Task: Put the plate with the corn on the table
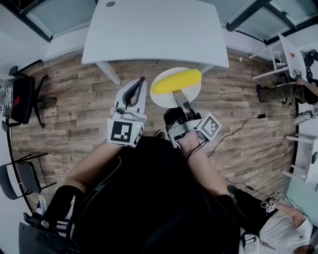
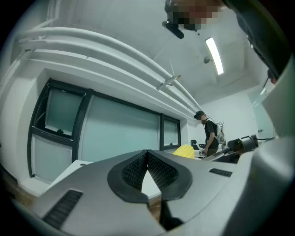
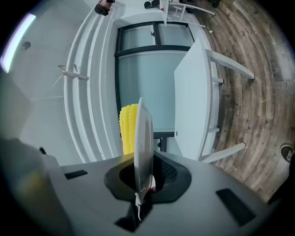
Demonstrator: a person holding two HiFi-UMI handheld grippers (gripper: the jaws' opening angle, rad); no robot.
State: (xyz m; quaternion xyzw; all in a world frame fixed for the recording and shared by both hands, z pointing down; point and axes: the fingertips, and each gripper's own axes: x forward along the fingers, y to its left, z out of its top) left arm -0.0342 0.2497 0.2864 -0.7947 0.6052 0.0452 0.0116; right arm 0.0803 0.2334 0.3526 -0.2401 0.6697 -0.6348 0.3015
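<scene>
Plate (image 1: 193, 92): white, round, carrying one yellow corn cob (image 1: 176, 81) that lies across it. The cob covers most of the upper face, with a bare rim showing on the near side. Seen from the right gripper view, the plate (image 3: 143, 138) is edge-on and the corn (image 3: 126, 129) sits against one face.

Right gripper (image 1: 180, 97): pinching the plate's near rim, jaws (image 3: 145, 177) pressed onto the thin edge from both sides.

Left gripper (image 1: 139, 84): left of the plate and apart from it. Its pad tips (image 2: 147, 159) are pressed together with nothing between them.

Position against the table (image 1: 154, 30): the plate is held off the floor, just short of the table's near edge and not on the top. It sits between the two near legs, closer to the right one. How high it is against the tabletop I cannot tell.

Edges and room:
- The table's near edge runs straight across just beyond the plate.
- The white tabletop (image 3: 193, 101) stretches wide beyond that edge, with a small dark round mark (image 1: 110, 4) at the far side.
- Wood-plank floor (image 1: 74, 99) lies under both grippers.
- A black chair (image 1: 22, 99) stands well left of the table.
- A cable (image 1: 238, 129) trails on the floor to the table's right.
- White furniture legs (image 1: 271, 74) are further right still.
</scene>
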